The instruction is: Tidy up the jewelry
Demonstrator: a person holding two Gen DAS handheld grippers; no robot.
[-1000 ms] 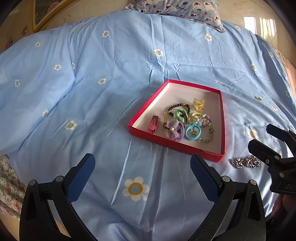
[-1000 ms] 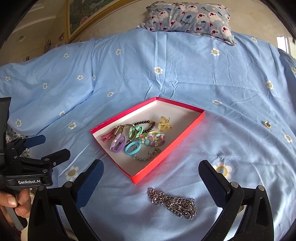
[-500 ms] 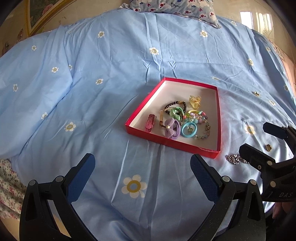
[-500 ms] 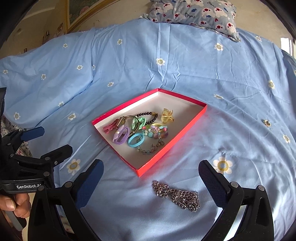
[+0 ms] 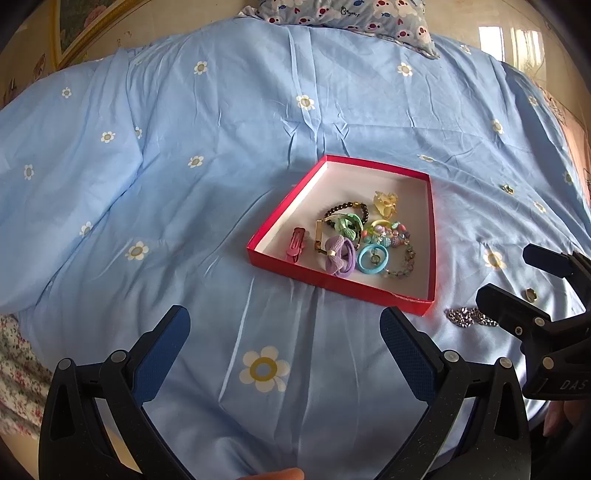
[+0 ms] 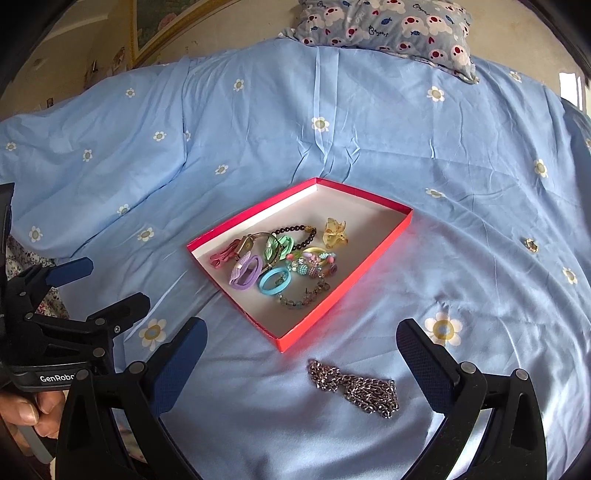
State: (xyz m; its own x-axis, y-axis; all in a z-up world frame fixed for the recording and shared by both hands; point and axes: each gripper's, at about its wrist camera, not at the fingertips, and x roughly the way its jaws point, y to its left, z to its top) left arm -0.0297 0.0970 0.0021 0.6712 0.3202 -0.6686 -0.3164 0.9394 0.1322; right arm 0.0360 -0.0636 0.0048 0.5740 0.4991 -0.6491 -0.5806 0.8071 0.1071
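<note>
A bed (image 6: 369, 122) covered in a blue daisy-print sheet carries everything, and a patterned pillow (image 6: 388, 26) is seen at its far end. Near the middle of the sheet a shallow red box (image 6: 373, 254) is set, and most of the jewelry is already gathered in it: a purple bow tie (image 6: 245, 271), a blue ring-shaped band (image 6: 273, 282), a beaded bracelet (image 6: 314, 264), a yellow claw clip (image 6: 335, 232) and a pink clip (image 6: 223, 254).

The step in hand is judged to be the collecting of the last loose pieces. A silver chain (image 6: 354, 386) is left bunched on the sheet just outside the near corner of the box, and a small gold ring (image 6: 530, 244) is left well apart to the right (easily missed against the print).

The right gripper (image 6: 301, 363) is held wide and empty, with the chain lying between and just ahead of its fingers (image 6: 424, 363), untouched. The left gripper (image 5: 284, 345) is likewise spread wide and holds nothing; it hangs over bare sheet short of the box. A descent onto the chain's thickest clump is called for next, since loose links may slip or trail.
</note>
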